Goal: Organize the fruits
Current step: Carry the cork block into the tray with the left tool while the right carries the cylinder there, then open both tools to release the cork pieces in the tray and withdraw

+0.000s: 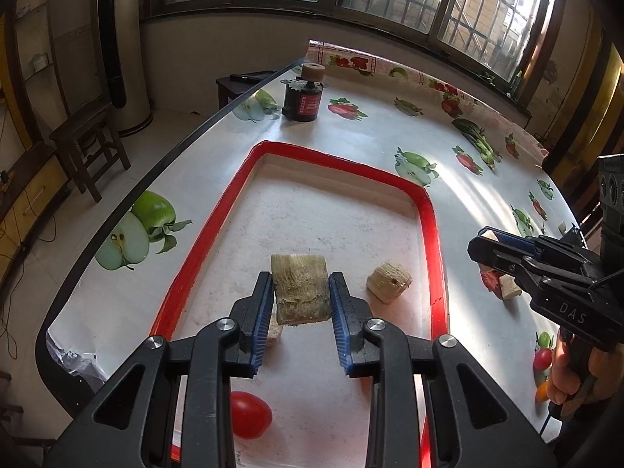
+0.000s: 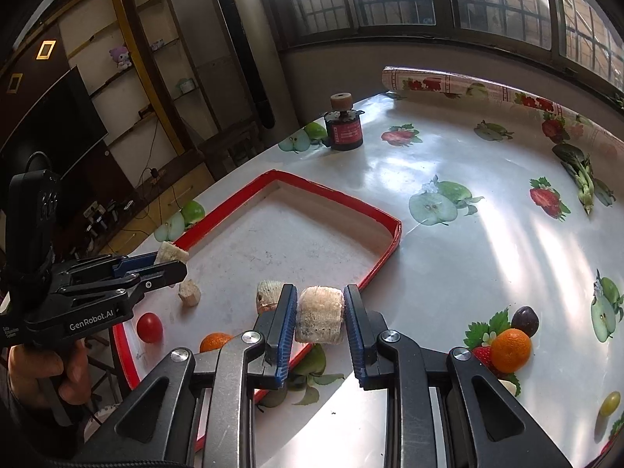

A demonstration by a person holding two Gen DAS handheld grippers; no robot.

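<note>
Left wrist view: left gripper (image 1: 300,296) jaws pinching a pale fibrous chunk (image 1: 301,289) above the red-rimmed tray (image 1: 433,234). Red tomato (image 1: 249,415) nearest in tray; cut piece (image 1: 389,280) just right of the chunk. Right wrist view: right gripper (image 2: 320,314) jaws pinching a rounded pale chunk (image 2: 319,315), seemingly over the tray's near edge. Orange (image 2: 511,345) and dark plum (image 2: 525,320) on desk (image 2: 448,253), outside tray. Black canister (image 2: 345,132) far back.
</note>
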